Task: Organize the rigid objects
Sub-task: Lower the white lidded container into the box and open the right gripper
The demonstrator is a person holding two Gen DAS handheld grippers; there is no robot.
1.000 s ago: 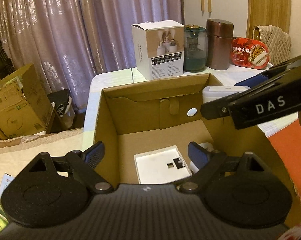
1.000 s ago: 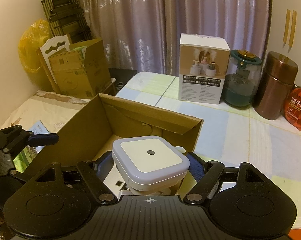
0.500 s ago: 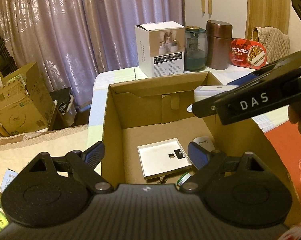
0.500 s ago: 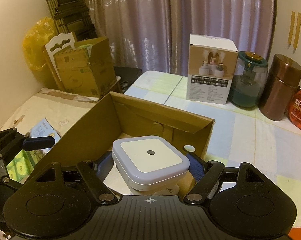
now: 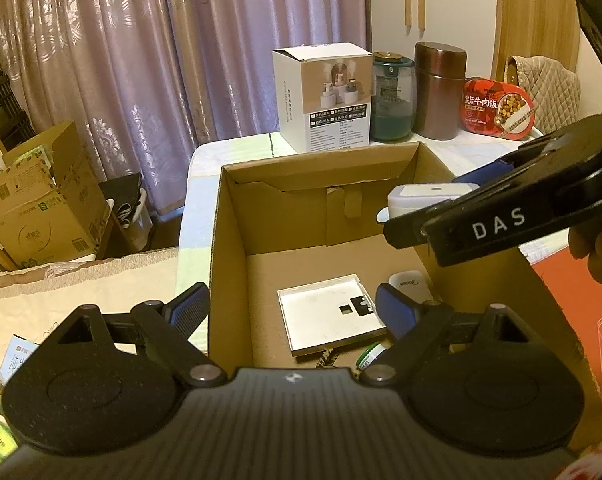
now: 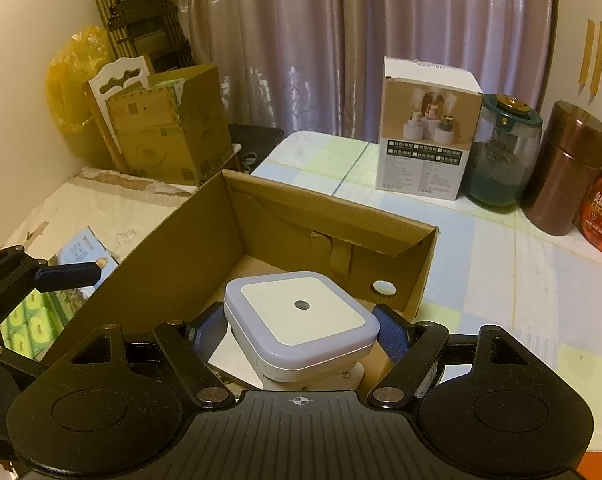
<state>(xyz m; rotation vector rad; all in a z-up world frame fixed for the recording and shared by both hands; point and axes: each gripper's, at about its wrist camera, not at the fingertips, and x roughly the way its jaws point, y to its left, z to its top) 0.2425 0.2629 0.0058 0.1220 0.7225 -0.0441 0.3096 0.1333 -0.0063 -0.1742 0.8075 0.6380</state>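
Right hand-held gripper (image 6: 301, 340) pinches the white square light (image 6: 301, 320) above the cardboard box (image 6: 333, 216). Next, I'd guess: lower, release. Left hand-held gripper (image 5: 293, 308) hangs spread, empty.

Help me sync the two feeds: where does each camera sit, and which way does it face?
Left wrist: on the left gripper, angled down into the cardboard box; open jaws, right gripper crossing.
Right wrist: on the right gripper, over the box's right side; jaws shut on the white square device.
Shared: box, white carton, brown canister.
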